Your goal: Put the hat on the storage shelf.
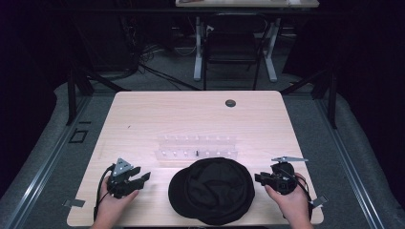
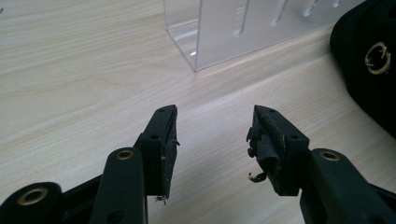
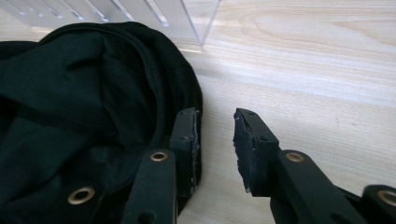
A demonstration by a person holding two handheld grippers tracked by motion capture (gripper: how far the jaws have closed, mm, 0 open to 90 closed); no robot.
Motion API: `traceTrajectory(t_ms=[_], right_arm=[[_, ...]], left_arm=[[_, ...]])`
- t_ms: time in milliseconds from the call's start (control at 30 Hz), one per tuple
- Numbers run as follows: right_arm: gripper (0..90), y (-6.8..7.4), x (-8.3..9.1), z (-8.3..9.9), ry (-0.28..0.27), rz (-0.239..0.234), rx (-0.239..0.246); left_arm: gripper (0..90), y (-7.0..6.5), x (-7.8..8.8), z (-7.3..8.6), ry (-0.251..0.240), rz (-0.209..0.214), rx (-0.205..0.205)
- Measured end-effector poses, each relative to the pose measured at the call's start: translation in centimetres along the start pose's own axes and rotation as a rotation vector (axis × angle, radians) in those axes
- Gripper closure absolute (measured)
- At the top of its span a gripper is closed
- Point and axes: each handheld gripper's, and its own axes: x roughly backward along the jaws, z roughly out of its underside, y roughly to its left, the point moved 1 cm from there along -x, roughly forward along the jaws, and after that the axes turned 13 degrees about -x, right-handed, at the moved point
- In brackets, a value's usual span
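While both grippers waited at the table's near edge, the scene stood thus:

Cap: a black cap [image 1: 212, 191] lay upside down, hollow upward, at the middle of the near edge of the table [image 1: 143, 114], between the two grippers.

Rack: a clear acrylic rack [image 1: 197, 148] stood just behind the cap, toward the table's centre.

Left gripper: the left gripper [image 2: 212, 135] hung near the left near corner, jaws wide apart with nothing between them, well clear of the cap.

Right gripper: the right gripper [image 3: 215, 140] sat near the right near corner, jaws parted and holding nothing; one jaw stood just at the cap's rim, the other over bare wood.

Risk: a one-sided pinch on soft cloth would likely drag or fold the cap instead of lifting it.

Second risk: pushing the cap away from the near edge could knock the rack, which stood close behind.
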Motion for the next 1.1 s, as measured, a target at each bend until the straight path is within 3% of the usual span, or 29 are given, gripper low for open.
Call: traceTrajectory(t_ms=[200, 367, 800, 1100], right_arm=[[69.3, 1.2, 0.1, -0.8, 0.050, 0.038, 0.031], [70.0, 1.8, 0.1, -1.1, 0.099, 0.020, 0.021], [70.0, 2.1, -0.3, -1.5, 0.163, 0.017, -0.021], [69.4, 2.5, -0.8, -2.2, 0.256, 0.056, 0.012]], left_arm=[[53.0, -0.5, 0.0, -0.2, -0.003, 0.019, -0.019], [52.9, -0.7, 0.0, -0.3, 0.001, 0.017, -0.028], [52.8, -0.6, -0.1, -0.3, 0.008, 0.020, -0.026], [52.6, -0.7, -0.2, -0.4, 0.000, 0.020, -0.023]])
